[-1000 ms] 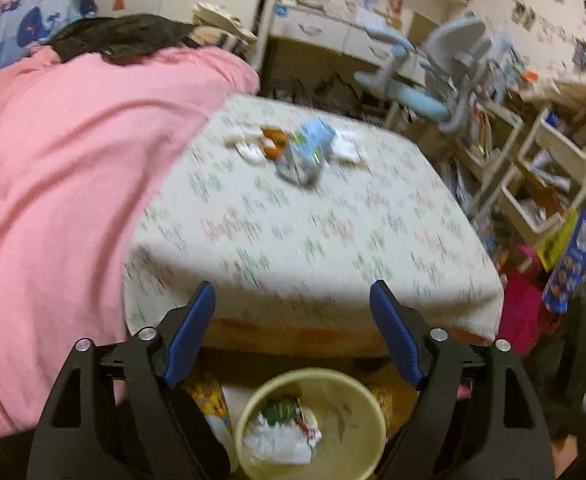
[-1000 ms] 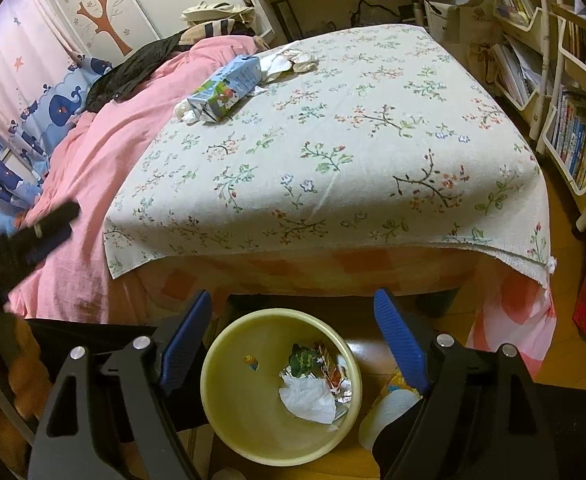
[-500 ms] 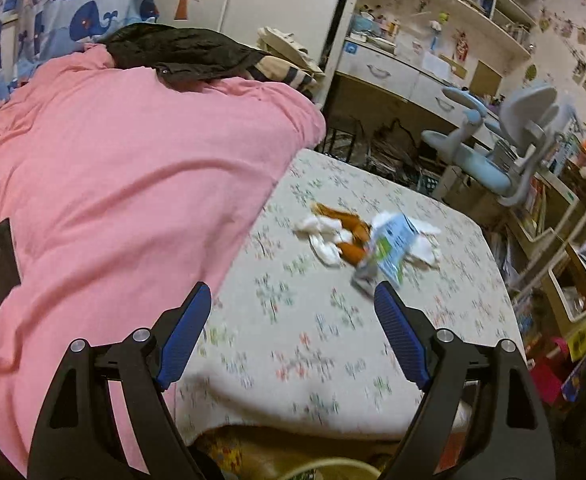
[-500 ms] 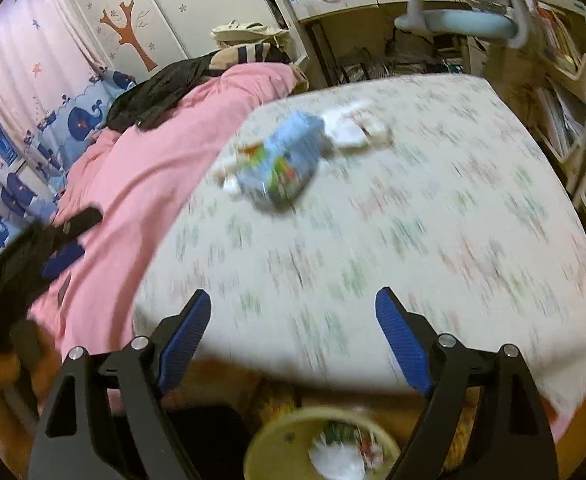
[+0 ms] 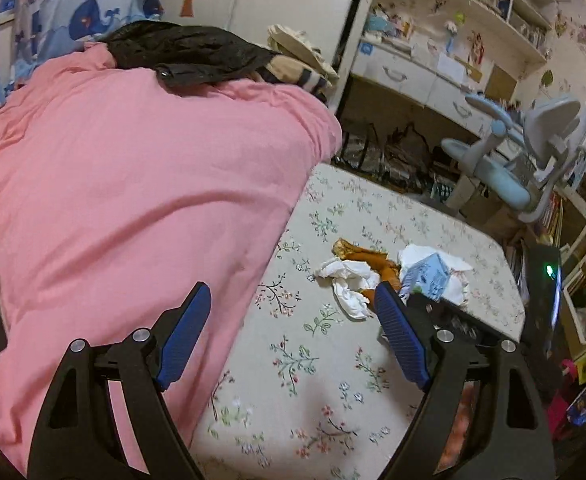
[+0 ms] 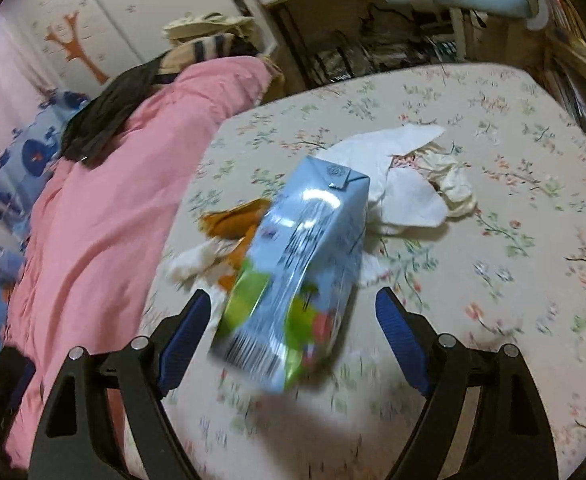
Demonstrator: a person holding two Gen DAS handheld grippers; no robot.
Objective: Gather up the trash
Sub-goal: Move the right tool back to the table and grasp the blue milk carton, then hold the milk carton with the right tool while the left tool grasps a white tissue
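1. Both grippers have come forward from the yellow bin, now out of view, to over the table (image 5: 333, 392).
2. Right gripper (image 6: 293, 320) has its jaws wide with nothing gripped; the blue carton (image 6: 301, 268) lies on the cloth between its fingers, neither touching.
3. Left gripper (image 5: 289, 320) is wide and empty, over the table's edge by the pink blanket (image 5: 133, 200).
4. Past the carton lie white tissues (image 6: 405, 176) and an orange wrapper (image 6: 233, 220).
5. Farthest stands a chair (image 5: 533, 152).
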